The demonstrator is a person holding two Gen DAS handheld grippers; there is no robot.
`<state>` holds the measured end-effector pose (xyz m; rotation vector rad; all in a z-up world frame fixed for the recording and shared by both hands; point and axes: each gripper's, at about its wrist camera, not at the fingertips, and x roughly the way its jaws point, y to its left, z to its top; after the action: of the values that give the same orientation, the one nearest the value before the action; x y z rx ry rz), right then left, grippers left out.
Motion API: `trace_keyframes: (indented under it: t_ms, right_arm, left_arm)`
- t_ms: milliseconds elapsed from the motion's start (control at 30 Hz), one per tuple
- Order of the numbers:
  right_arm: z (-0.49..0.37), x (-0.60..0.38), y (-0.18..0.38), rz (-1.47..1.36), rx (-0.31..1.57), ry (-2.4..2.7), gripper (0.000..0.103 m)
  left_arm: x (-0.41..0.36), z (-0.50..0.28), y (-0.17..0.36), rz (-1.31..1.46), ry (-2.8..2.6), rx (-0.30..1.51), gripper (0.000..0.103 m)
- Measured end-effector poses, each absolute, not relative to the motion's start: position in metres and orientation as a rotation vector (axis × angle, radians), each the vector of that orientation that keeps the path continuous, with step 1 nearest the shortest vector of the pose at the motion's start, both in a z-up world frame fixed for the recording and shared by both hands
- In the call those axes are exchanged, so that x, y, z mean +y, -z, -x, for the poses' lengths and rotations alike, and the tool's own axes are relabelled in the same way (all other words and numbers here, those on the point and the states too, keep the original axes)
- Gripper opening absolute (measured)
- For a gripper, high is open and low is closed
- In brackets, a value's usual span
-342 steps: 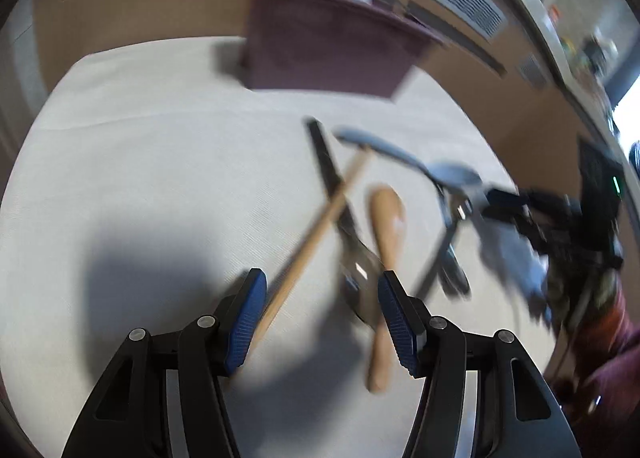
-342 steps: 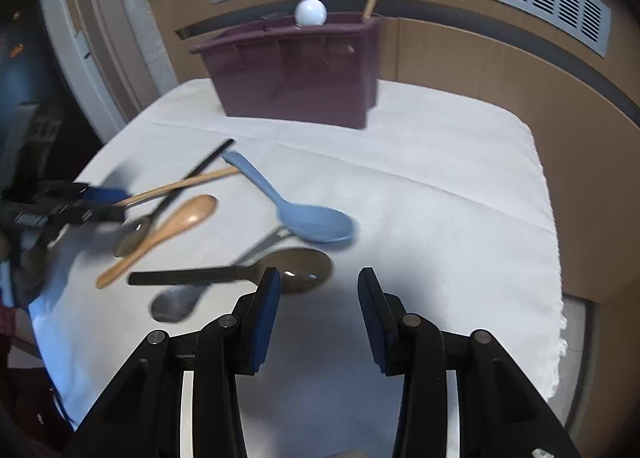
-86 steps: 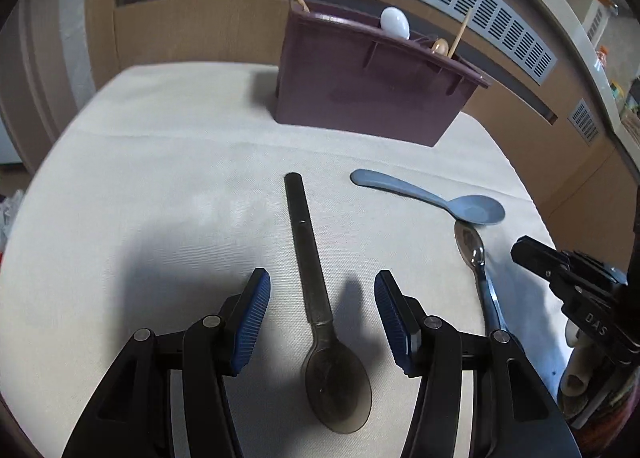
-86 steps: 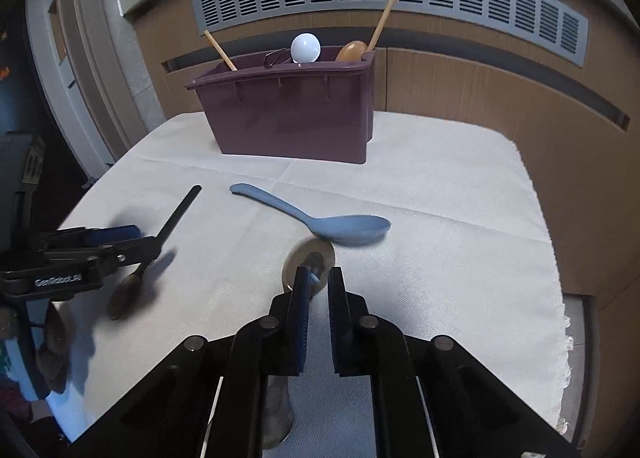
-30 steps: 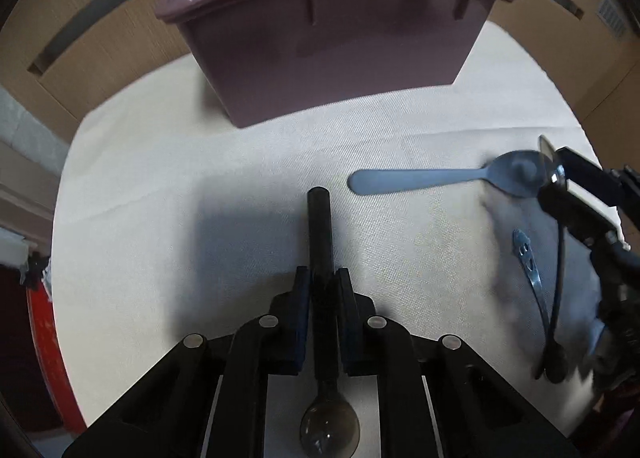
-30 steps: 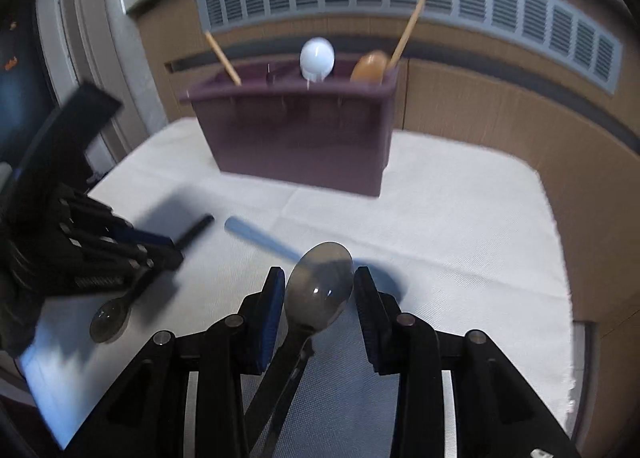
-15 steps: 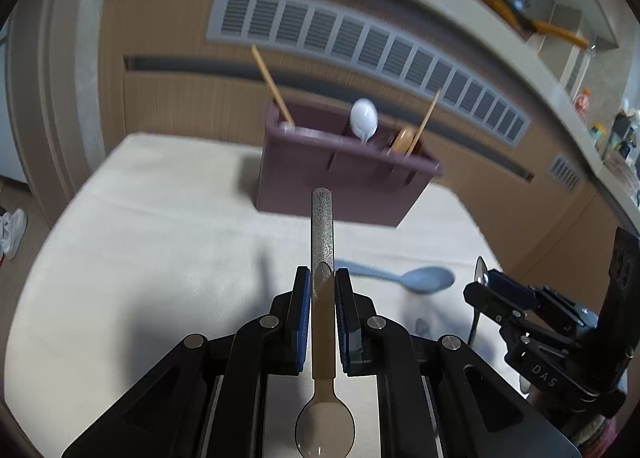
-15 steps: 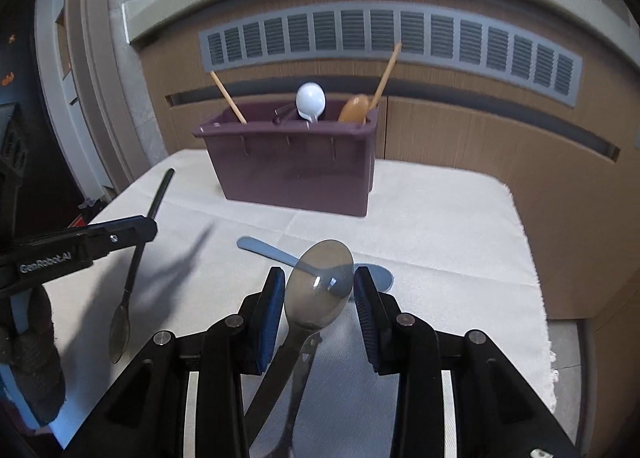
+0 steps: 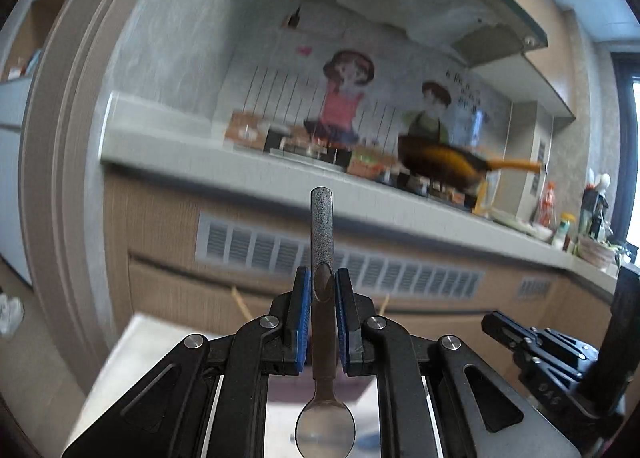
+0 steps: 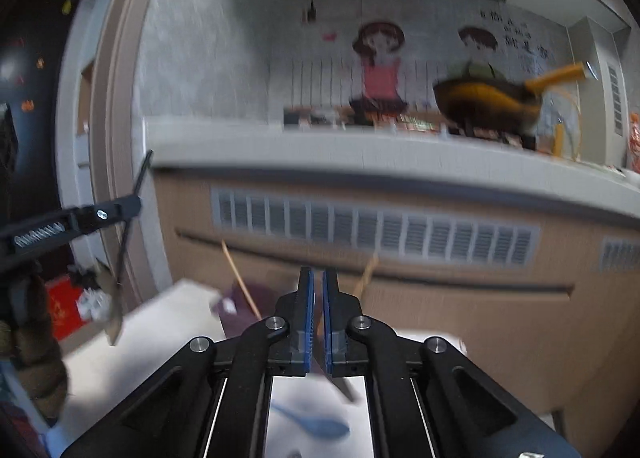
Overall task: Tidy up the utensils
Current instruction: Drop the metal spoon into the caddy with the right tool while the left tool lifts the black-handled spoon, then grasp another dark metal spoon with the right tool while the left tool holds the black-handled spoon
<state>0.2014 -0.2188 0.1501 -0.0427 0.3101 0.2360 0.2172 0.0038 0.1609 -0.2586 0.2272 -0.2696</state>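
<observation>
holding two spoons aloft: left tongs [image 9: 322, 312] clamped on dark spoon [image 9: 322, 298], right tongs [image 10: 318, 318] pinching a metal handle [image 10: 343, 388]; blue spoon [image 10: 316, 424] remains on counter [image 10: 140, 342].

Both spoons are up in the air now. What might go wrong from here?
Both views are blurred and the purple bin is mostly hidden, so aiming is hard.
The left gripper pinches the dark spoon mid-handle; it may pivot.
The right gripper shows only a sliver of metal spoon; that grip may be marginal.
</observation>
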Motion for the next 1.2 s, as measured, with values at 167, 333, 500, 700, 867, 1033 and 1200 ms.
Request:
trace_keyframes:
  t_ms: [167, 333, 500, 700, 867, 1033, 1200]
  right_arm:
    - [-0.225, -0.228, -0.148, 0.040, 0.372, -0.295, 0.002]
    - [-0.245, -0.235, -0.094, 0.036, 0.602, -0.413, 0.008]
    - [-0.254, -0.238, -0.020, -0.002, 0.823, -0.482, 0.020]
    - [-0.249, -0.198, 0.017, 0.260, 0.835, -0.479, 0.020]
    - [-0.283, -0.194, 0.022, 0.470, 0.796, -0.447, 0.020]
    - [-0.354, -0.249, 0.041, 0.171, 0.912, -0.318, 0.019]
    - [-0.385, -0.265, 0.058, 0.109, 0.942, -0.289, 0.014]
  left_arm:
    - [0.013, -0.223, -0.165, 0.262, 0.273, 0.206, 0.012]
    - [0.016, -0.230, -0.123, 0.275, 0.244, 0.315, 0.012]
    - [0.017, -0.236, -0.063, 0.312, 0.237, 0.433, 0.012]
    - [0.005, -0.235, -0.022, 0.277, 0.228, 0.527, 0.012]
    - [0.011, -0.232, -0.015, 0.283, 0.221, 0.555, 0.012]
    - [0.017, -0.232, -0.008, 0.299, 0.220, 0.591, 0.012]
    - [0.019, -0.236, -0.001, 0.320, 0.221, 0.629, 0.012]
